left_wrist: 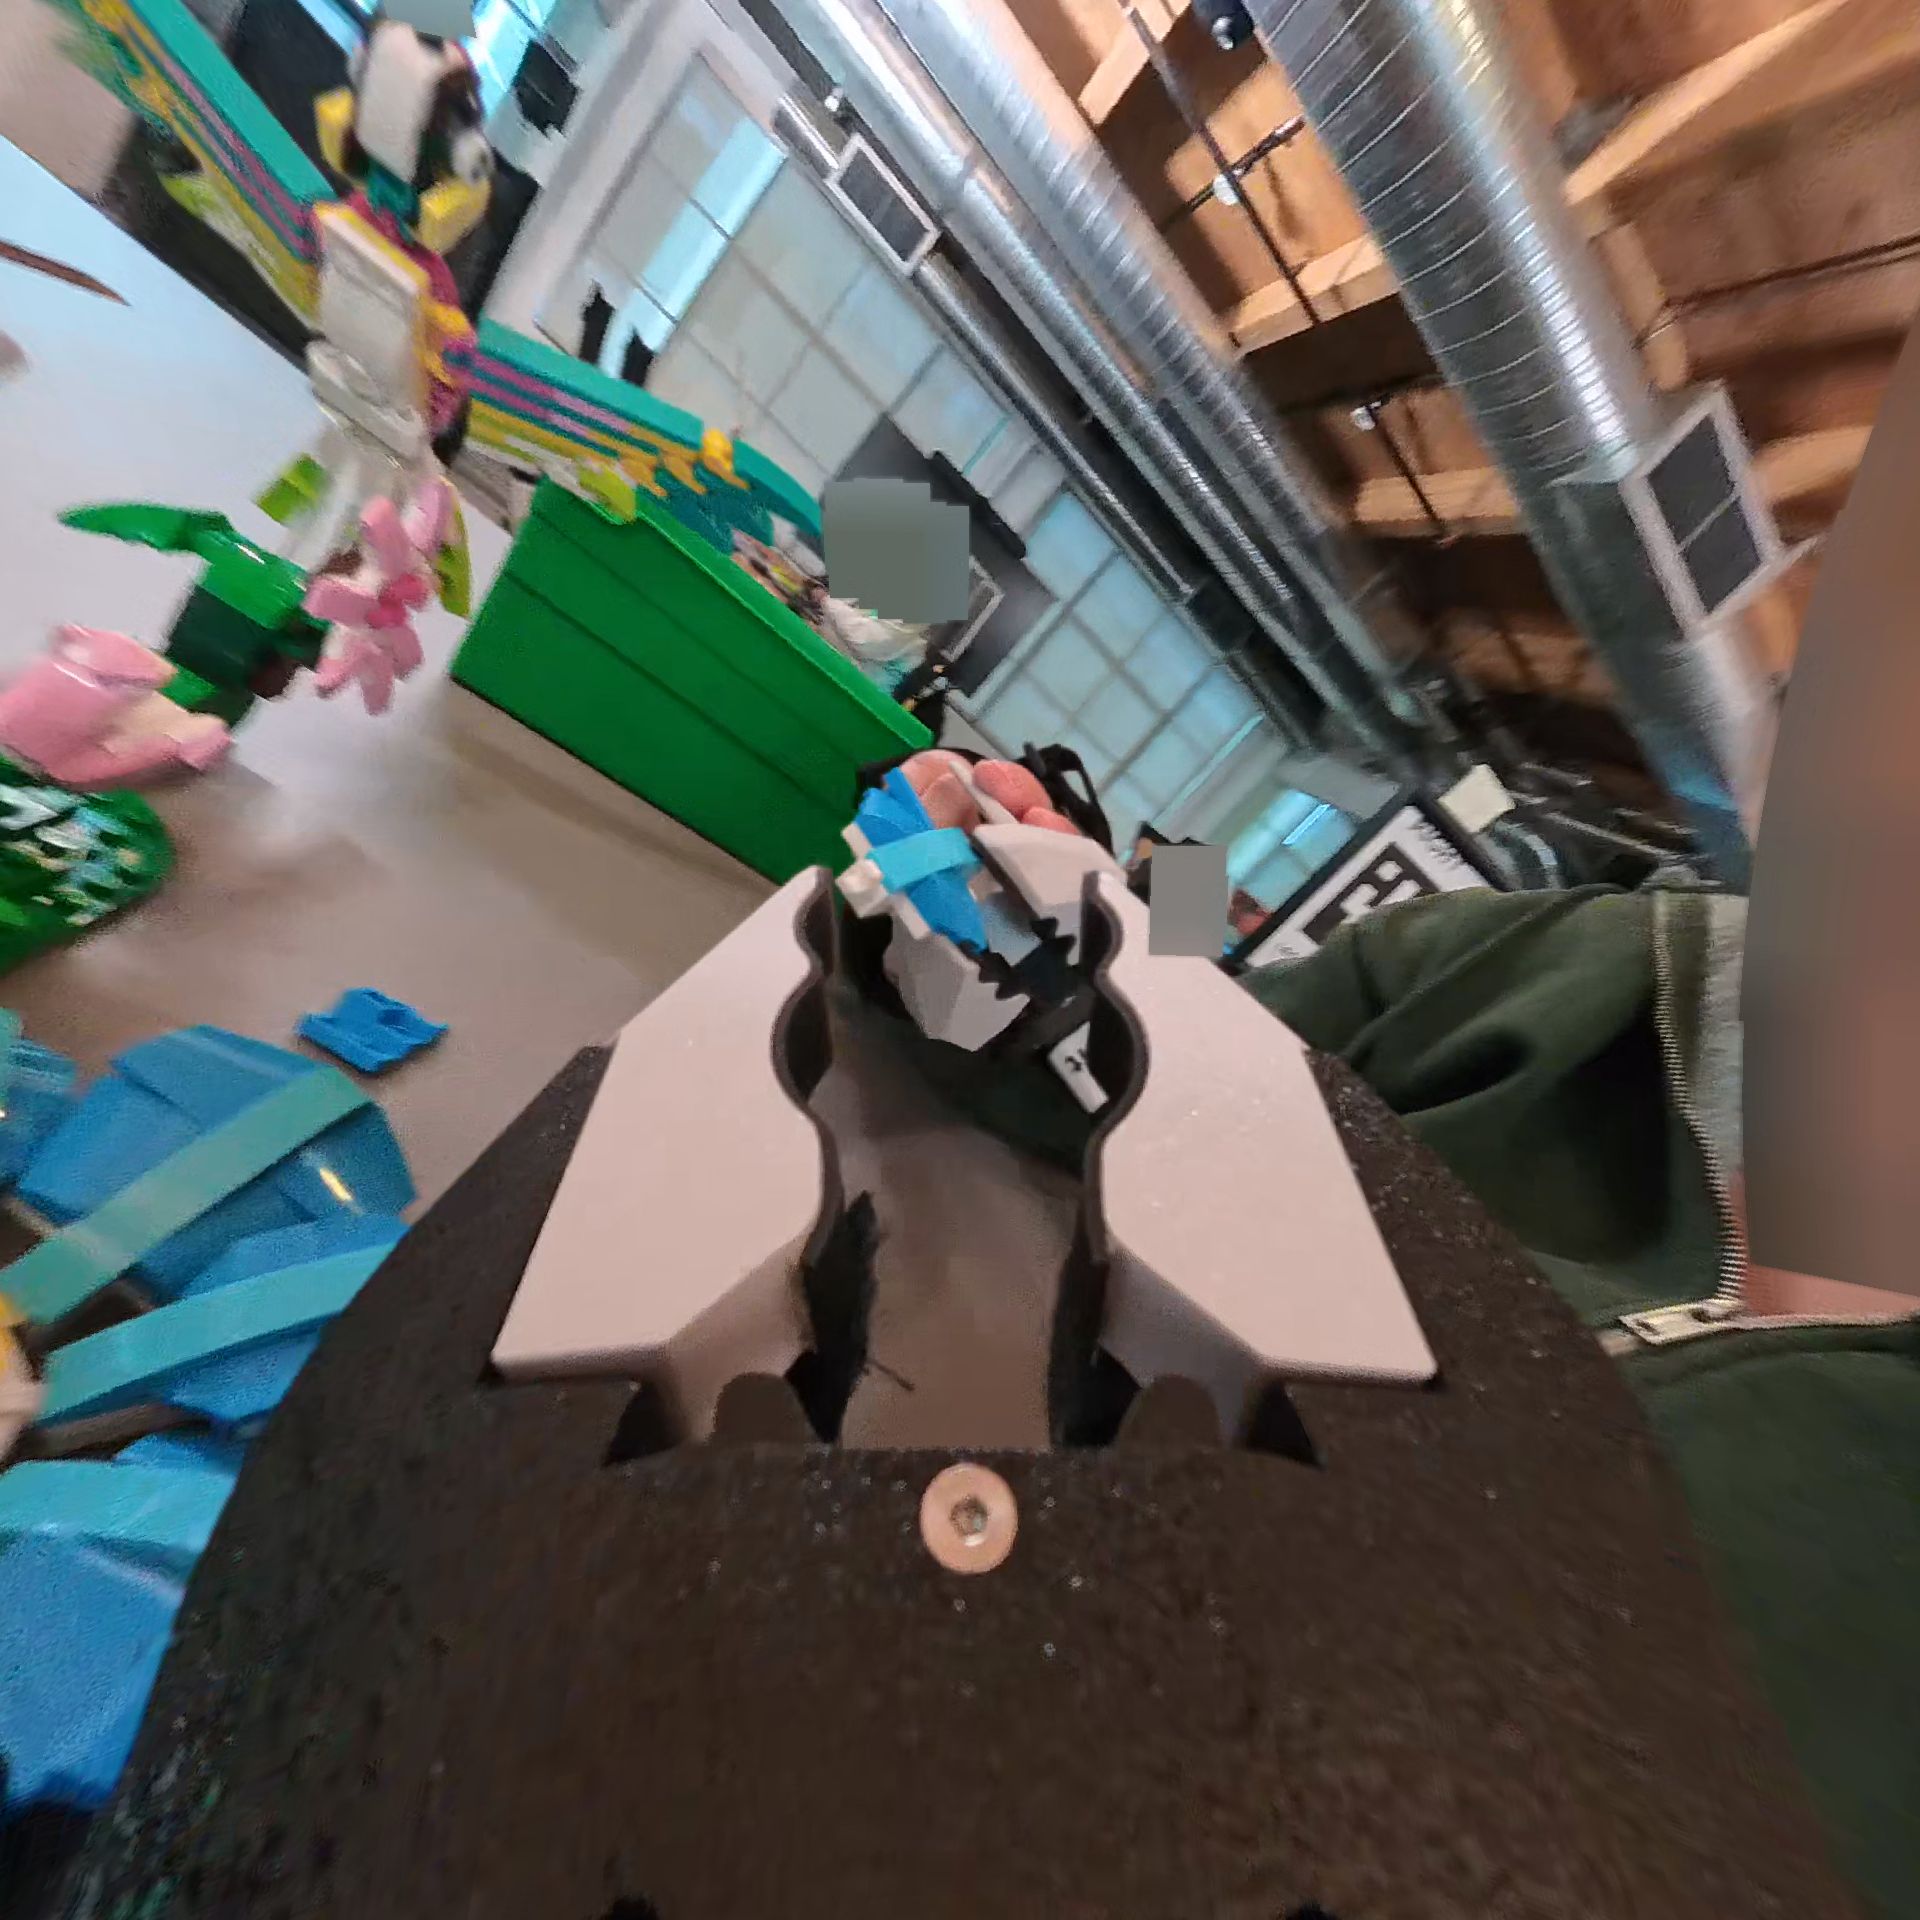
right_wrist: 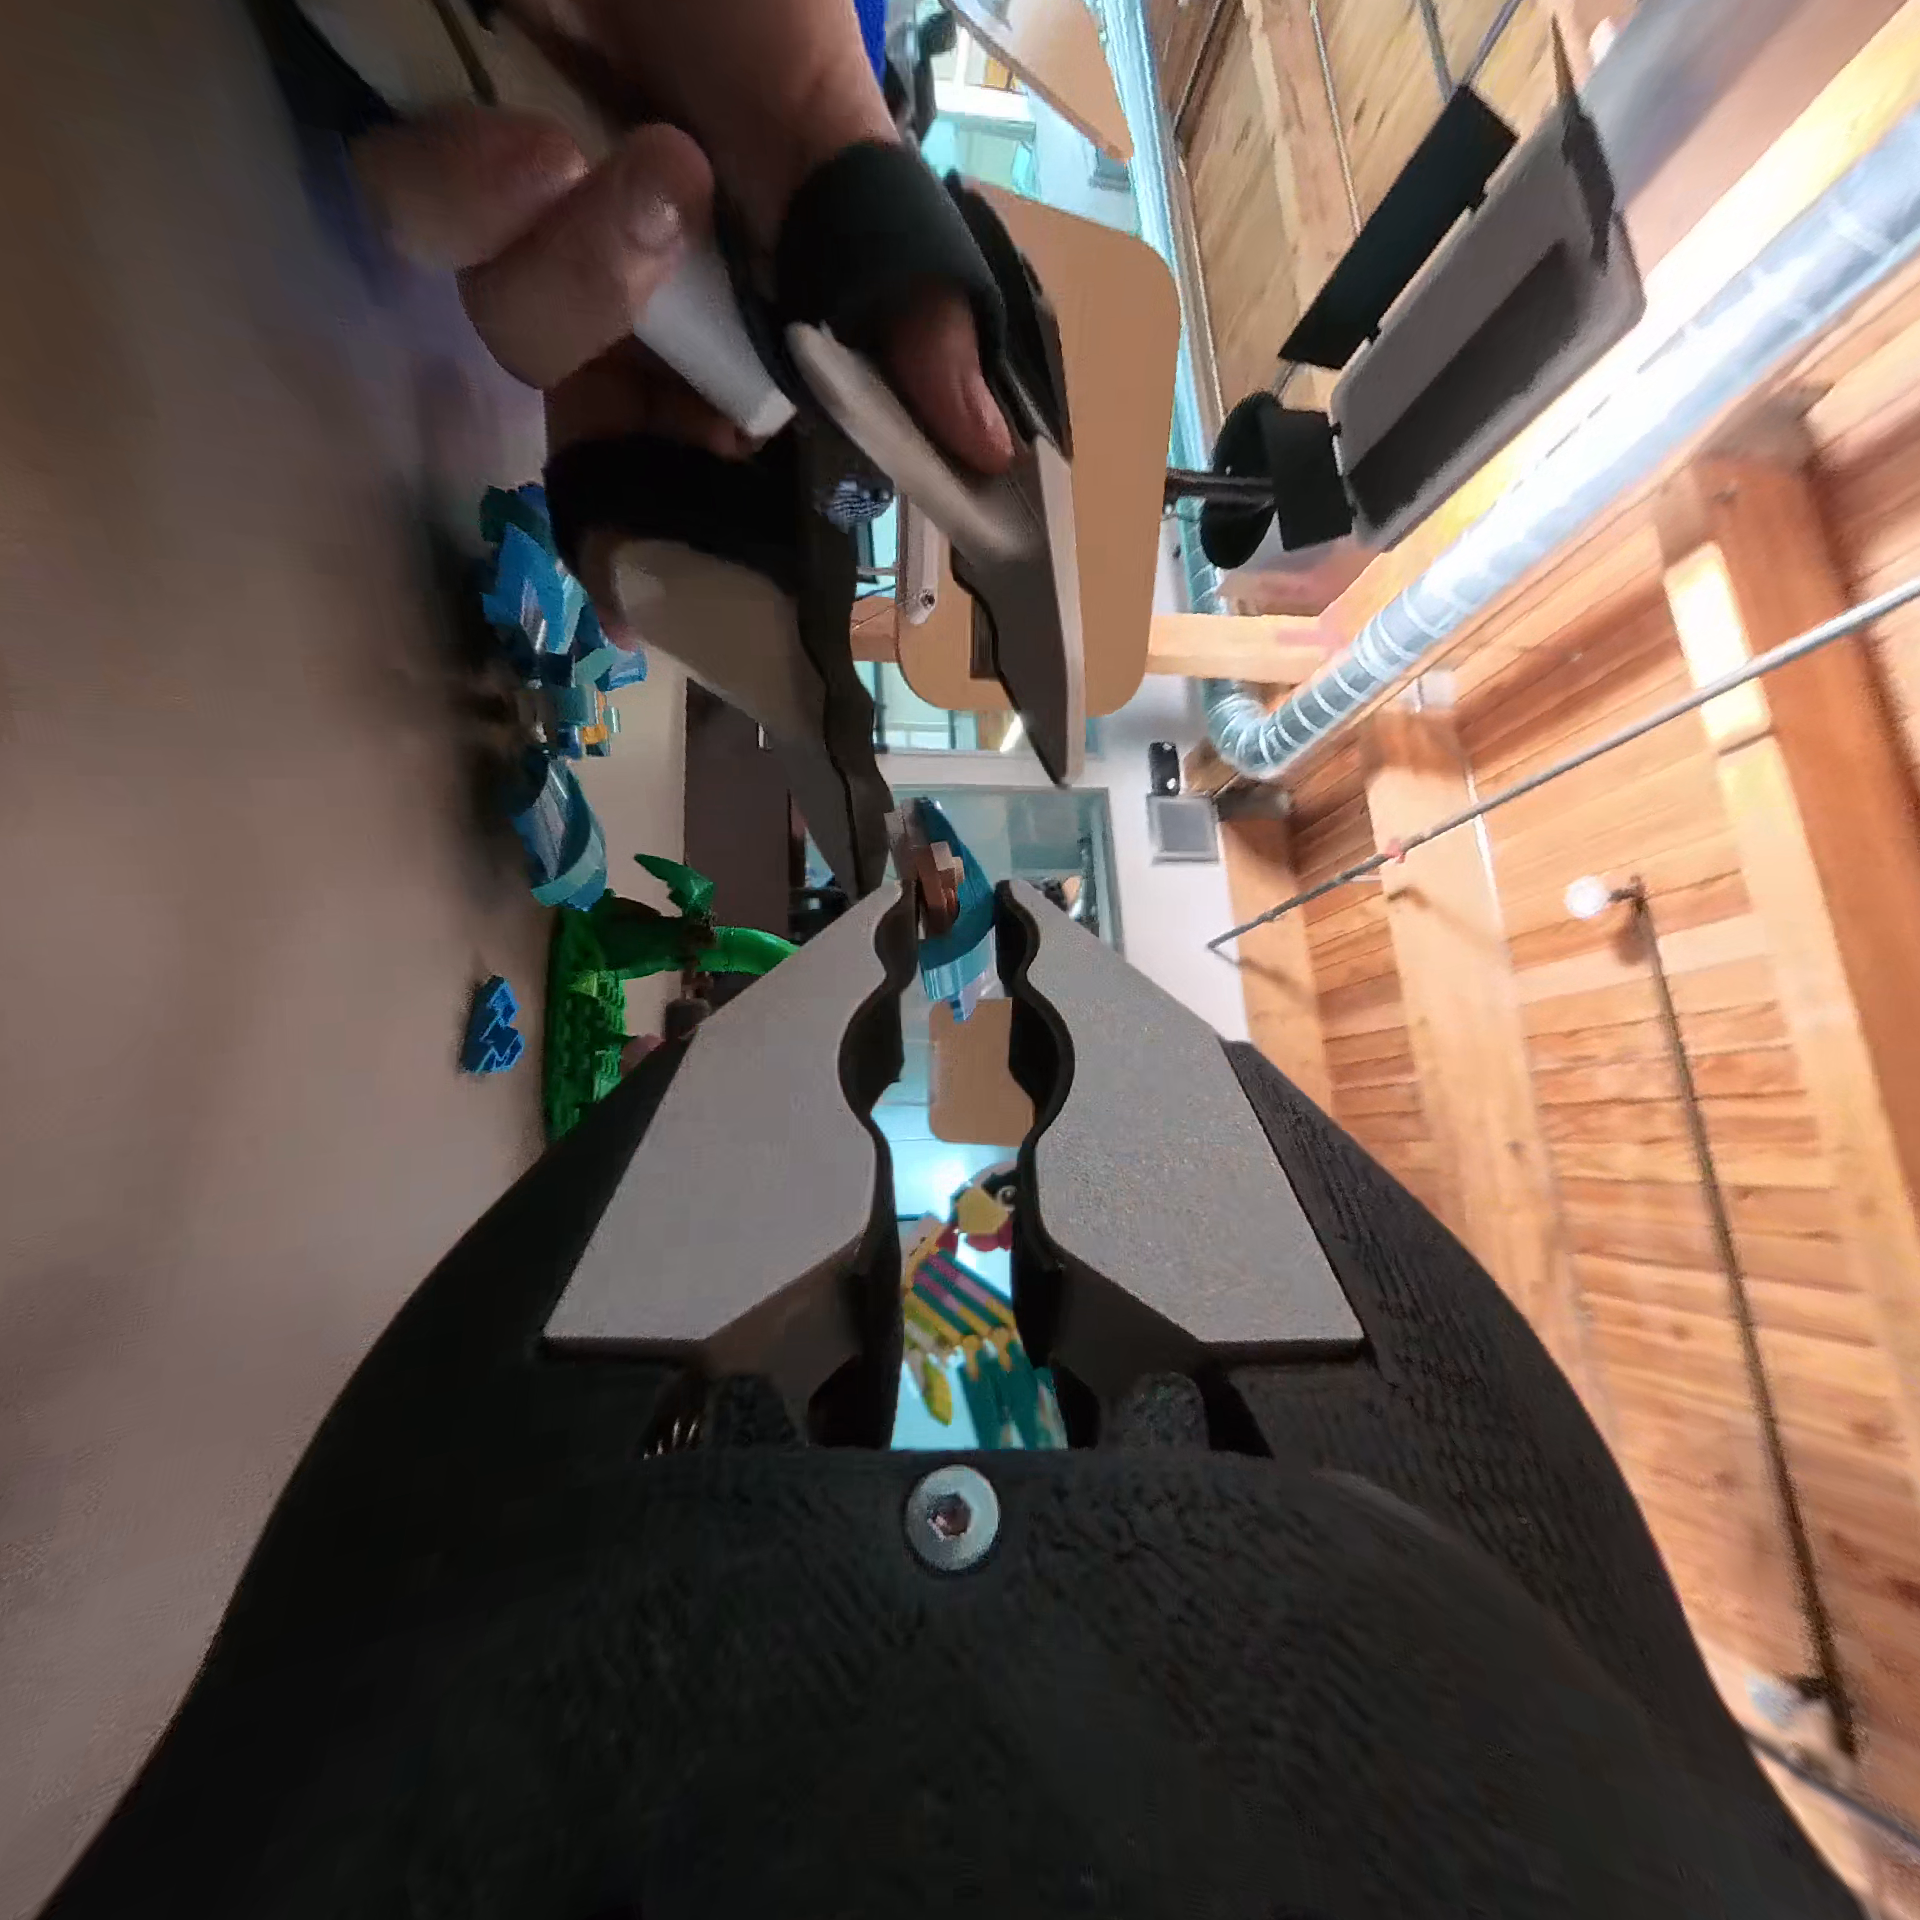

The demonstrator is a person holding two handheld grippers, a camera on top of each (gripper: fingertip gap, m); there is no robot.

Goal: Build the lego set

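Observation:
My right gripper (right_wrist: 958,906) is shut on a small blue, white and brown brick piece (right_wrist: 948,914) pinched at its fingertips. In the left wrist view the same piece (left_wrist: 914,862) sits at the tips of the right gripper (left_wrist: 935,883), with a hand's fingers (left_wrist: 977,790) behind it. My left gripper (left_wrist: 956,914) is open and empty, its tips just short of the held piece and either side of it. In the right wrist view the left gripper (right_wrist: 966,826) comes from above, held by a hand (right_wrist: 582,208), its tips close around the piece.
On the beige table (left_wrist: 436,831) lie a pile of blue brick parts (left_wrist: 187,1195), a small loose blue piece (left_wrist: 369,1029), a green box (left_wrist: 665,665), pink brick flowers (left_wrist: 384,603) and a green brick plant (right_wrist: 665,935). A person's green jacket (left_wrist: 1507,1091) is at right.

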